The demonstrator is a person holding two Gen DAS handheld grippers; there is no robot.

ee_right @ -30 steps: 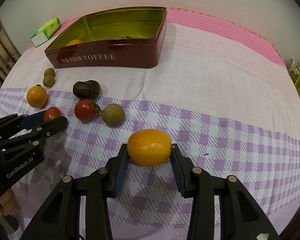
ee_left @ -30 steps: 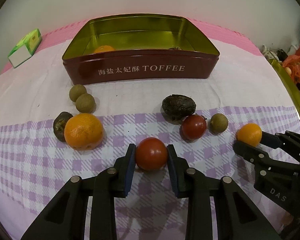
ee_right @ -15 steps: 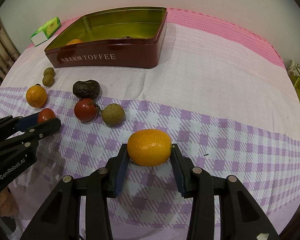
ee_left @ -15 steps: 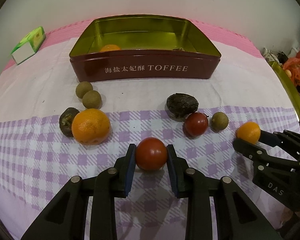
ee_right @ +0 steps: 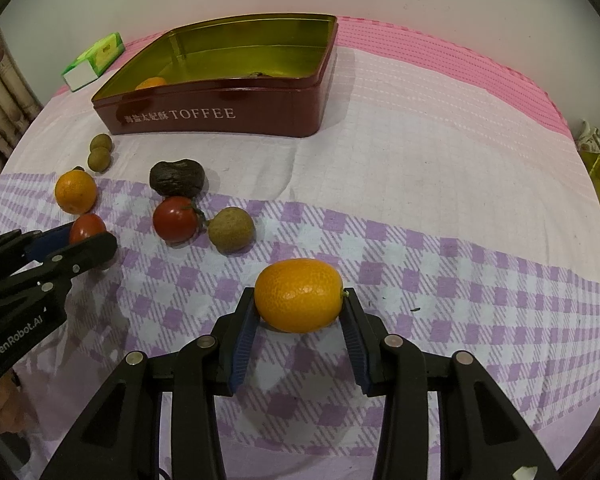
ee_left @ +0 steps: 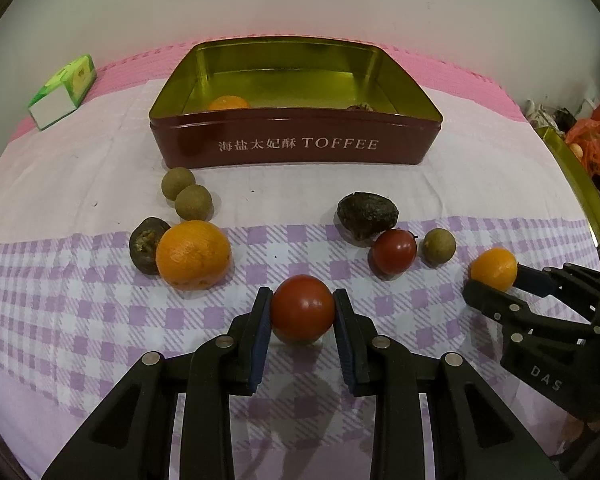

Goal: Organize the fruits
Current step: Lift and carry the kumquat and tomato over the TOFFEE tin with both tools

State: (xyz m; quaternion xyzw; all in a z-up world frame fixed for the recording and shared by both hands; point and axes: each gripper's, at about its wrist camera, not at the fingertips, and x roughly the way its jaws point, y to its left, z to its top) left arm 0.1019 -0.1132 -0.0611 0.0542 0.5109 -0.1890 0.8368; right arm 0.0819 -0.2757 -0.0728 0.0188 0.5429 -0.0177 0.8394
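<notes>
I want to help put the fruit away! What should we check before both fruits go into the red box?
1. Left gripper fingers pinch the round red tomato on both sides: ok.
2. Right gripper fingers pinch the oval orange citrus fruit on both sides: ok.
3. Dark red TOFFEE tin is open on top: ok.
4. Room inside the tin, with only a small orange fruit and a dark bit showing: ok.
5. Held fruits lifted off the checked purple cloth: cannot tell.
6. Grip firm enough for carrying: cannot tell.
</notes>
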